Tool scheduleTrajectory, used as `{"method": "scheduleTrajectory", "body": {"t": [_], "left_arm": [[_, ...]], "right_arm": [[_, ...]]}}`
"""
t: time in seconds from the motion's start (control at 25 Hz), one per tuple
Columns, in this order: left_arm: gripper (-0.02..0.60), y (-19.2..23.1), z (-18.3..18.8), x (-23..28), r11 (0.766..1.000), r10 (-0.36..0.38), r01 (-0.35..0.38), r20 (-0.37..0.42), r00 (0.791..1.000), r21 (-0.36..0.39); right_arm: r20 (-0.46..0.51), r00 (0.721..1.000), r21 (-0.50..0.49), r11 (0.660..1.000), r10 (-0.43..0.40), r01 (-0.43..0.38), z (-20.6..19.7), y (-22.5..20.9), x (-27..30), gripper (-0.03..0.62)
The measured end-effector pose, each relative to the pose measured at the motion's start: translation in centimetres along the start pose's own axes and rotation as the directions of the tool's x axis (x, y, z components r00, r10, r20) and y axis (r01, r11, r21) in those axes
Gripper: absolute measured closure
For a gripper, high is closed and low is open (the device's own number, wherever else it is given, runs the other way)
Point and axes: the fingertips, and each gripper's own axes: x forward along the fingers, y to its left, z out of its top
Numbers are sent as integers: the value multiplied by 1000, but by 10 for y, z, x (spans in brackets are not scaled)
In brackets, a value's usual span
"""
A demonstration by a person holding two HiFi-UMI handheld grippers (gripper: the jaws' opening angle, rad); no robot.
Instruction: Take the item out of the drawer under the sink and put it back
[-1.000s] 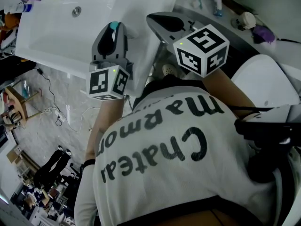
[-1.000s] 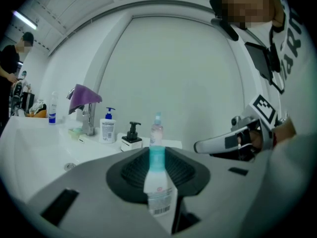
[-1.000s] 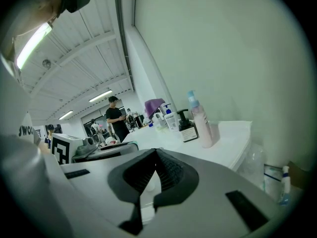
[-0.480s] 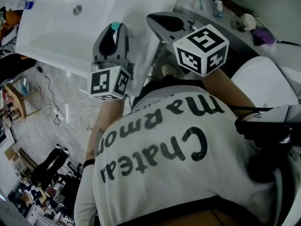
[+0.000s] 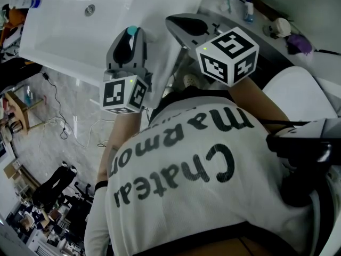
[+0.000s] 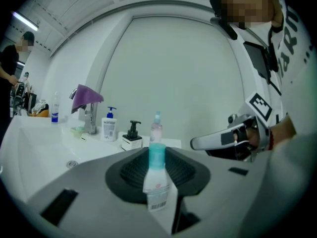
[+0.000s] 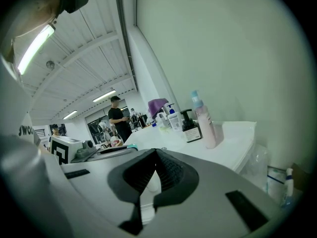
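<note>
Over the white sink [image 5: 64, 33], the left gripper [image 6: 158, 171] clamps its fingers on a small teal-capped bottle [image 6: 159, 187] (upright, already out of the drawer), while the right gripper [image 7: 154, 175] hangs free for the drawer, fingers closed, empty.

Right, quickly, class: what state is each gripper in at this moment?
Left gripper: closed on the teal-capped bottle.
Right gripper: closed, holding nothing.

The head view looks steeply down over the person's back [image 5: 202, 196] onto the sink [image 5: 80, 31], upper left. Both gripper views skim low across the bench [image 7: 233, 138], sharing the black pump bottle [image 6: 132, 135].
</note>
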Motion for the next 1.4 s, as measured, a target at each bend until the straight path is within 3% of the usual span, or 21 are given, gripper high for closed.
{"method": "scheduleTrajectory", "body": {"t": [0.76,1.08,1.28,1.4], "left_arm": [[483,-2,-4,1,1000,19,-20,-43,999,-18],[483,-2,-9,7,1000,19,-17,-85,996,19],[483,-4,-12,9,994,27,-17,-103,994,104],[483,-4,-12,8,995,25,-15,-100,995,101]], "right_arm": [[-16,999,-10,999,32,-32,1,5,6,583],[-28,999,-13,1000,25,-26,-1,3,6,583],[-31,999,-14,1000,21,-21,-2,2,6,583],[-32,999,-15,1000,22,-22,-2,2,6,583]]}}
